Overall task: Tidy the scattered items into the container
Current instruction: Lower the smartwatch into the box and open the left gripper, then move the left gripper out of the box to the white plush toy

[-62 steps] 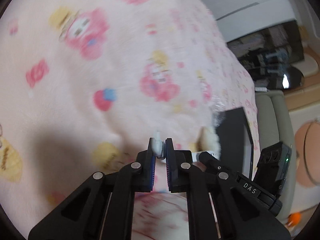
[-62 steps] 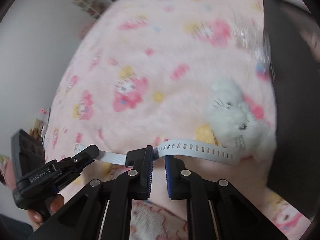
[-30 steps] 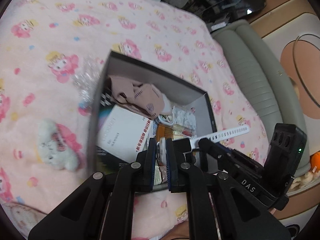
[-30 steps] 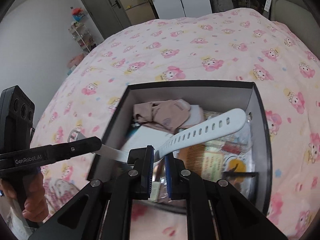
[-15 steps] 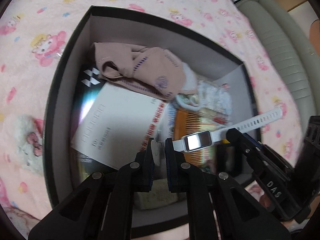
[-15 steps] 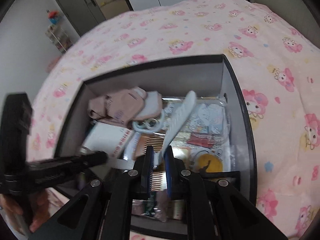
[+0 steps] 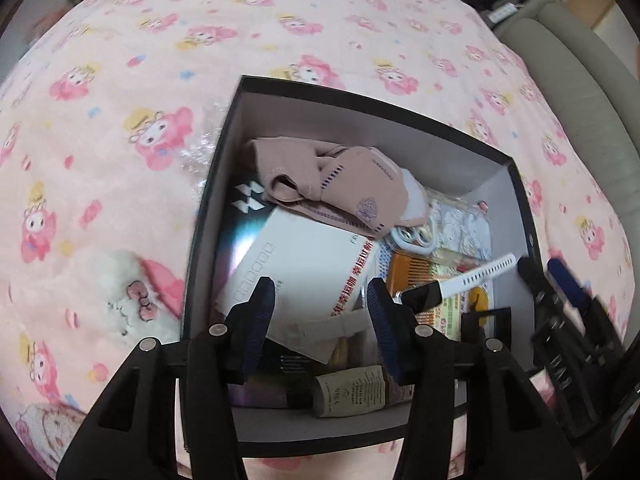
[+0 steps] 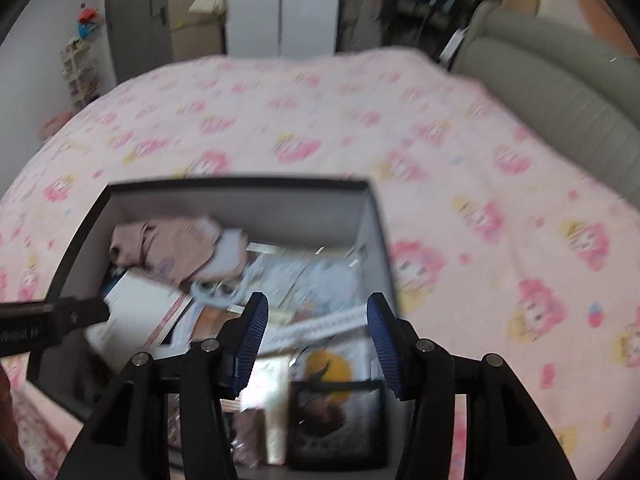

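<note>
Both tongs opening, nothing pinched – left tongs [image 7: 320,312], right tongs [image 8: 314,324]. White watch [image 7: 460,282] lies inside the black box [image 7: 224,152], across the comb. I reckon the plush toy [image 7: 128,300] is next: on the bed left of the box, touching its wall, nearest my left tongs – box rim in between.

Pink cartoon-print blanket [image 7: 200,80], black box [image 7: 360,104], white watch strap [image 7: 480,274].
</note>
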### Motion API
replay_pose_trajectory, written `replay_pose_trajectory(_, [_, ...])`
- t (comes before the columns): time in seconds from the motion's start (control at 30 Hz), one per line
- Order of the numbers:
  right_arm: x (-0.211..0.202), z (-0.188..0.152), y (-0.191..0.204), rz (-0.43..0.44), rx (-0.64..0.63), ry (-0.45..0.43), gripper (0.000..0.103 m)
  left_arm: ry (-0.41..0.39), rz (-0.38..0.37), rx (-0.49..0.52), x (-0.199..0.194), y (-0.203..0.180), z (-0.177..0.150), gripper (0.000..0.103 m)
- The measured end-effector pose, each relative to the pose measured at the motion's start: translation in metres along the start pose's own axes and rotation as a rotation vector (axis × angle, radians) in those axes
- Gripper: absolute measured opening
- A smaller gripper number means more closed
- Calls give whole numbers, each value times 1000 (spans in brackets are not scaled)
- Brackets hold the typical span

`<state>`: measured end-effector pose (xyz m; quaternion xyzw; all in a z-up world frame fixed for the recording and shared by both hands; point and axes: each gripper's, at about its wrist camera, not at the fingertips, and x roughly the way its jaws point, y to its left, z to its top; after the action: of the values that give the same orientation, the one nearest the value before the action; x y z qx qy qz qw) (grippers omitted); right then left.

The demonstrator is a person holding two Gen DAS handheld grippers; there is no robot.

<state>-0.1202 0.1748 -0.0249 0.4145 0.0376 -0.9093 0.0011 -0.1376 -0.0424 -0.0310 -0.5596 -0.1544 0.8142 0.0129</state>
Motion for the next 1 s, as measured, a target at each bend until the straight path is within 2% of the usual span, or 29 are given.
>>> replay_pose_trajectory(0.1, [-2,2,-4,43,18,4,47,18,-46,25,5,-6,-4,45])
replay_pose_trajectory(0.2, [12,0,2,161,11,102,47,45,-60,69,23,-20,-3,39])
replay_pose_trajectory(0.27, [23,-5,9,206,3,167,47,103,-79,58,40,-25,-2,37])
replay_pose_trajectory(0.33, [34,-9,13,215,-8,217,47,146,-72,41,50,-23,-2,36])
replay_pose_trajectory(0.47, [55,-17,17,237,-7,326,48,162,-51,58,53,-26,0,35])
replay_pose_trajectory(0.57, [57,-14,15,222,1,325,48,170,-69,43,51,-22,3,35])
replay_pose_trajectory(0.63, [52,-13,13,232,18,315,48,136,-87,34,40,-18,3,35])
replay_pose_trajectory(0.73, [30,-6,8,250,48,242,48,73,-109,62,20,-20,-3,35])
replay_pose_trajectory(0.9, [-13,3,2,186,101,103,48,-20,-158,97,-19,-23,-24,37])
replay_pose_trajectory(1.0, [-29,-1,5,198,120,79,48,-56,-165,127,-39,-25,-36,44])
